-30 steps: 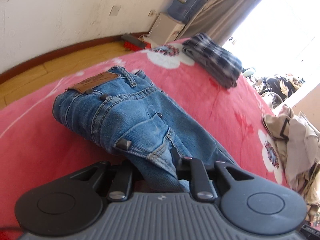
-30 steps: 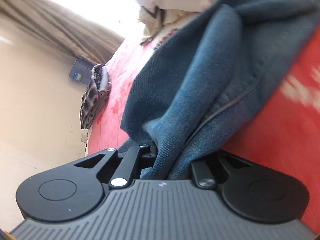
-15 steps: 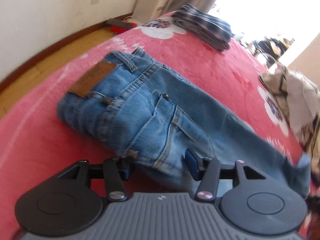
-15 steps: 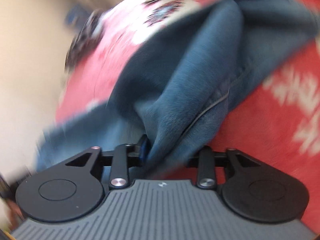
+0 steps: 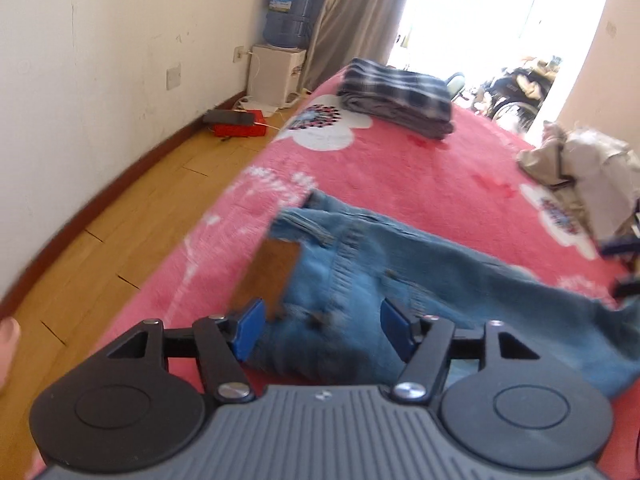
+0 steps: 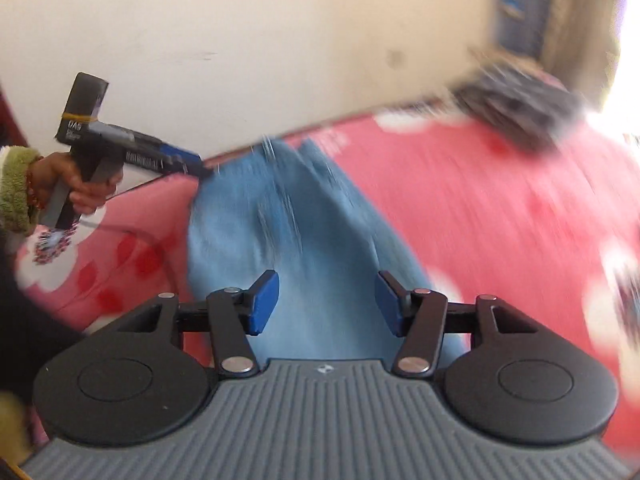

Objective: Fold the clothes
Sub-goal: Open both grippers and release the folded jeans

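The jeans (image 5: pixel 360 272) lay folded on the red blanket (image 5: pixel 420 168) as my left gripper (image 5: pixel 322 330) and right gripper (image 6: pixel 326 304) spread empty jaws above them; I judged the loose fold could slump open, or catch a pad.

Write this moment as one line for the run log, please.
left gripper: opening, released | right gripper: opening, released | jeans: lying on red blanket | plaid garment: folded

White wall (image 5: pixel 100 60) left, wood floor (image 5: pixel 132 220) below it, water cooler (image 5: pixel 280 60) far, grey curtain (image 5: pixel 356 16), bright window (image 5: pixel 480 8).
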